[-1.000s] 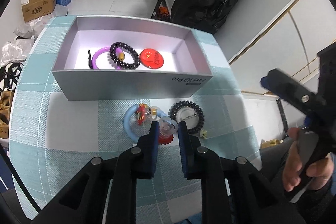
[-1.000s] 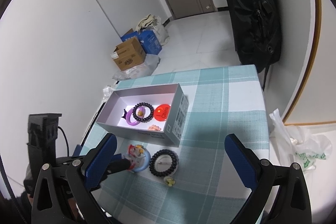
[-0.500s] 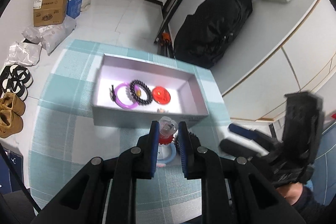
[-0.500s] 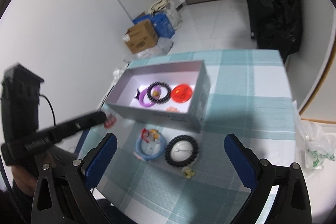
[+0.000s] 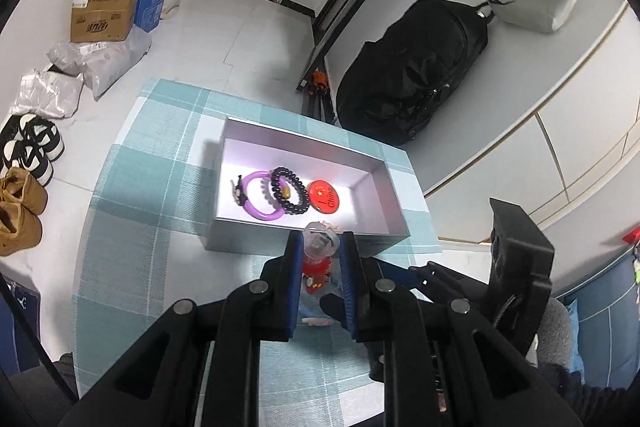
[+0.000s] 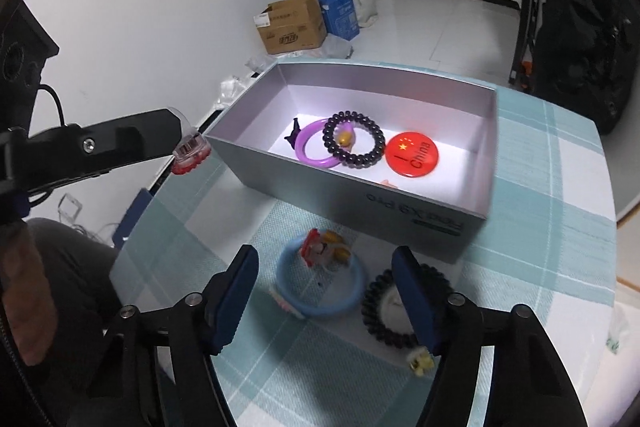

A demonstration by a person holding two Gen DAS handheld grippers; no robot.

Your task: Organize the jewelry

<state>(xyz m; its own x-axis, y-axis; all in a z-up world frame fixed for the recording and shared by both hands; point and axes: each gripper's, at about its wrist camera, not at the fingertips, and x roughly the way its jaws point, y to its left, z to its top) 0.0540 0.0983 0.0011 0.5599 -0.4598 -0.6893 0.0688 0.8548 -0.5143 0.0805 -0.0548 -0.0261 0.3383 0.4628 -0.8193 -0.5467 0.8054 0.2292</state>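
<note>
Nearest the right wrist camera, the right hand-held gripper [image 6: 328, 291] is spread wide with nothing between its blue pads, hanging over the bench [image 6: 552, 267] just above a light blue bangle [image 6: 320, 287] that carries a red and gold charm. Just right of that bangle lies a black beaded bracelet [image 6: 396, 311] around a white disc, with a small yellow flower piece [image 6: 420, 361] at its near edge. To the left, the left hand-held gripper [image 5: 319, 247] pinches a clear-and-red trinket [image 5: 318, 253], held in the air beside the near left corner of the grey box [image 6: 352, 195]. Farther on, inside the box, a purple bangle [image 6: 314, 147] lies under a dark beaded bracelet [image 6: 354, 141], and a red China badge [image 6: 412, 157] rests to their right. Beyond the bench, cardboard boxes [image 6: 292, 25] sit on the floor.
</note>
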